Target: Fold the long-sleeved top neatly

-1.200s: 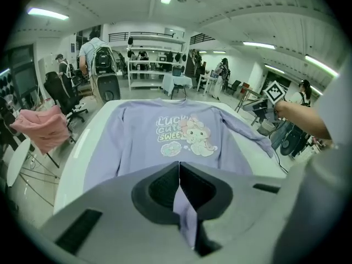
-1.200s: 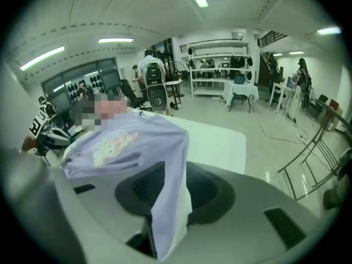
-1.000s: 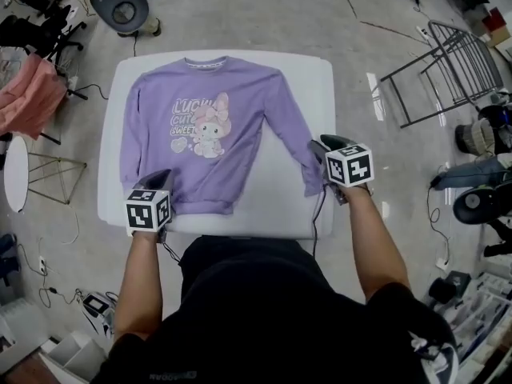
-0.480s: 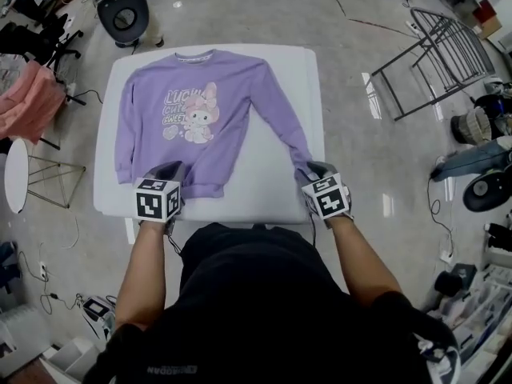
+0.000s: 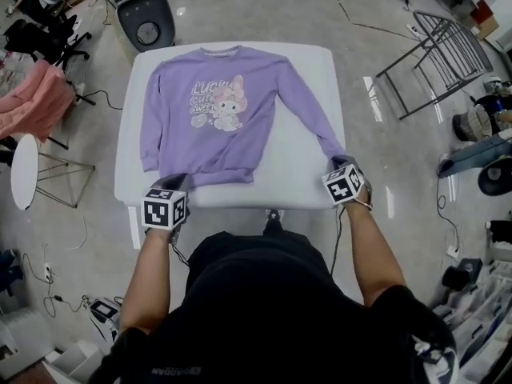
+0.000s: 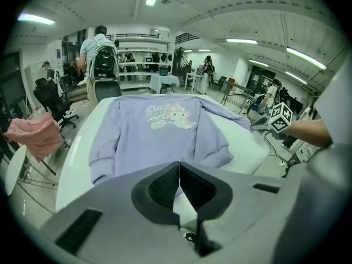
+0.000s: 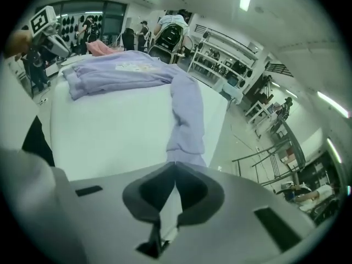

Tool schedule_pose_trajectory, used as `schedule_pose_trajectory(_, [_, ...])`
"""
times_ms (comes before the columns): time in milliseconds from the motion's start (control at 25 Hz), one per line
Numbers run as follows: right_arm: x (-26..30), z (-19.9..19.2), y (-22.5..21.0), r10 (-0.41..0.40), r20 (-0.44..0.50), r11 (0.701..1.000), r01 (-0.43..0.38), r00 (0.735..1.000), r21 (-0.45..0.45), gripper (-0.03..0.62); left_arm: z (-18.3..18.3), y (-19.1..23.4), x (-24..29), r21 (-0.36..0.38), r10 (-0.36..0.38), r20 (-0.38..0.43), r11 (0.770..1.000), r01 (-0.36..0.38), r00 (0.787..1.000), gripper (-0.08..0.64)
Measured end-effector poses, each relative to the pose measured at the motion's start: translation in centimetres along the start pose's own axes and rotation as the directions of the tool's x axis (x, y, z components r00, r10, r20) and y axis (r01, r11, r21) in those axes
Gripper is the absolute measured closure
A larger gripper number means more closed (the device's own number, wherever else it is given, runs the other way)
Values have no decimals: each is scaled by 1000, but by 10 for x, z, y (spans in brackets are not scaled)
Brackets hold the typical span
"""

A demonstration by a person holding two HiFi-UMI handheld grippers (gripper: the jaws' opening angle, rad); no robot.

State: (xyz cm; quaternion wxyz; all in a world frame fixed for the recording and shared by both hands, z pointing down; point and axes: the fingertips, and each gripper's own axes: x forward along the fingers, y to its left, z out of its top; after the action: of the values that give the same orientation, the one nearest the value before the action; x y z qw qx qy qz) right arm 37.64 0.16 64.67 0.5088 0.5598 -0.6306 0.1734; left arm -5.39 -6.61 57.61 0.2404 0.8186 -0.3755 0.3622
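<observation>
A lilac long-sleeved top (image 5: 216, 126) with a cartoon print lies face up on the white table (image 5: 296, 174), collar at the far edge. My left gripper (image 5: 174, 184) is shut on the hem at its near left corner; lilac cloth (image 6: 159, 131) runs into the closed jaws of that gripper (image 6: 179, 169). My right gripper (image 5: 340, 166) is at the table's near right corner, shut on the cuff (image 7: 187, 153) of the right sleeve (image 5: 308, 114). That sleeve stretches straight out from the shoulder to this gripper (image 7: 175, 169). The left sleeve lies along the body.
An office chair (image 5: 148, 22) stands beyond the table's far left corner. Pink cloth (image 5: 40, 102) hangs at the left above a round white stool (image 5: 24, 170). A folded metal rack (image 5: 436, 62) lies on the floor at the right. People (image 6: 99, 48) stand far back.
My right gripper dropped onto the sleeve's end, closed on the cuff and drew it out to the right, straightening the sleeve. My left gripper stayed shut at the hem.
</observation>
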Motion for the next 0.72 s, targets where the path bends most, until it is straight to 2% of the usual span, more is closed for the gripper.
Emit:
schedule_pose_trajectory(120, [-9,-20,-12,-50,-65,998,51,997,20,578,-19,26,-14,-4,42,-2,999,-42,999,552])
schedule_pose_trajectory(200, [-16,-23,-11,-64,-78,996,68,995,53,504,-28,43,-18,7,72,-14,997,-72,997,552])
schedule_pose_trajectory(280, [-34,0,11,-42,-5,995,42,999,90,474,-38,59,-19,19,87,-32,996,-86,996,547])
schedule_pose_trajectory(360, [-51,38,59,48,117,993,-60,992,99,477,-49,69,-16,20,70,-54,997,-69,996,475])
schedule_pose_trajectory(400, [-55,57,90,113,175,988,-129,978,82,477,-56,73,-14,13,50,-69,999,-49,996,452])
schedule_pose_trajectory(480, [-57,91,152,230,252,971,-238,940,0,477,-68,77,-7,-2,7,-95,1000,-7,995,422])
schedule_pose_trajectory(560, [-52,115,196,285,269,958,-261,920,-123,477,-77,80,-2,2,-17,-116,1000,18,993,411])
schedule_pose_trajectory(720, [-32,134,234,280,212,921,-200,936,-333,474,-97,79,1,31,-50,-152,998,55,987,397])
